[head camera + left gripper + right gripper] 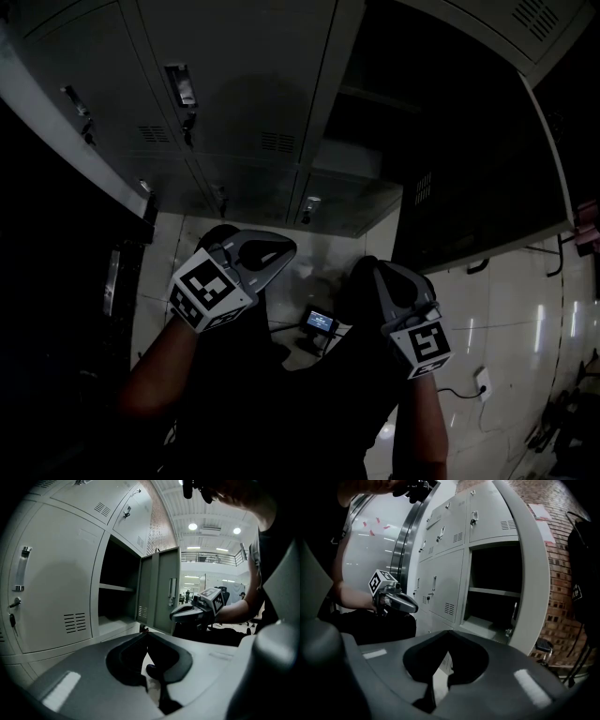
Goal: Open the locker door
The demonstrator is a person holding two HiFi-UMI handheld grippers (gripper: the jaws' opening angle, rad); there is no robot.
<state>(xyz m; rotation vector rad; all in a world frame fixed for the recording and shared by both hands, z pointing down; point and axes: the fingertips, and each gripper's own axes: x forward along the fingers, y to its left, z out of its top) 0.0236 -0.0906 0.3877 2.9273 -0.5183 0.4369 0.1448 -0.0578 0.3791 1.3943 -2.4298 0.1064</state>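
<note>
The bank of grey lockers [234, 103] stands in front of me. One compartment [412, 131] is open and dark, with a shelf inside [115, 588] [492, 592]. Its door [478, 178] is swung out to the right [161, 590] [532, 573]. Both grippers hang back from the lockers, near my body, and touch nothing. My left gripper [277, 251] [143, 632] is shut and empty. My right gripper [373, 274] [449, 632] is also shut with nothing between its jaws. Each gripper shows in the other's view: the right one [187, 612], the left one [401, 603].
The closed locker doors at the left carry handles and key locks [180, 84] [21, 569]. On the tiled floor lie a small device with a lit screen [319, 322] and a wall socket with a cable [483, 382]. A black bag [581, 573] hangs by the brick wall.
</note>
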